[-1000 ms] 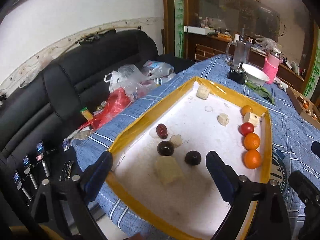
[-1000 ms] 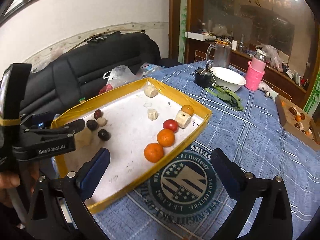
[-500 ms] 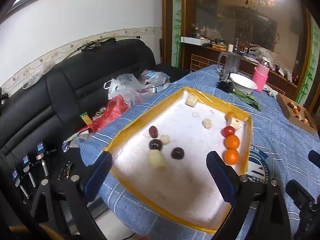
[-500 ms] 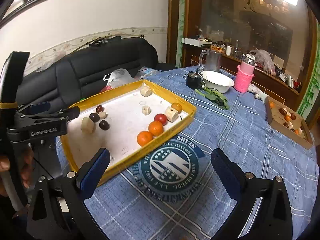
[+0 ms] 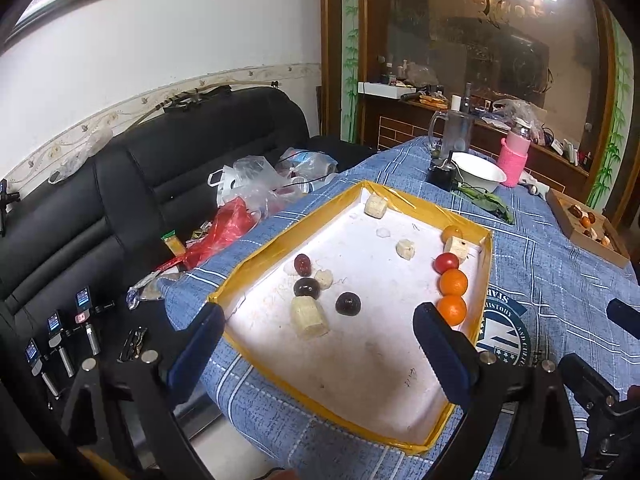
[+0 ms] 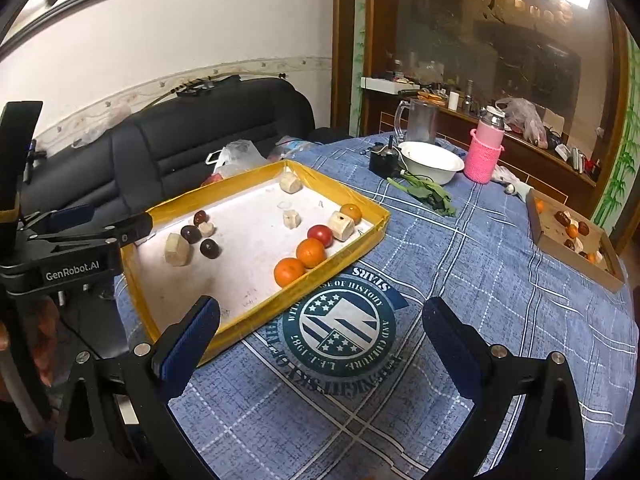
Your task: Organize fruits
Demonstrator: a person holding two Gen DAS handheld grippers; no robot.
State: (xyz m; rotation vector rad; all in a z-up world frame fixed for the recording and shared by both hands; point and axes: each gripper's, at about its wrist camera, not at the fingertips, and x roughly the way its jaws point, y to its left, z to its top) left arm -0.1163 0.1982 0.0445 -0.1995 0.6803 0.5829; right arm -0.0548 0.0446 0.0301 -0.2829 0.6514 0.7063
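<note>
A blue checked cloth covers the worktop (image 6: 460, 280) beside a black sofa. The yellow-rimmed tray (image 5: 256, 256) holds the fruits: two oranges (image 5: 453, 283) and a tomato (image 5: 446, 262) lined along its right rim, three dark plums (image 5: 307, 287) grouped to the left, and pale chunks scattered between. Both the left hand-held gripper (image 5: 316, 344) and the right hand-held gripper (image 6: 320, 336) hang spread apart and empty, so either sorting is midway or the rows are finished. The right view alone shows a cardboard box (image 6: 612, 276) of mixed fruit, well apart; the left view sees the tray's near corner better
</note>
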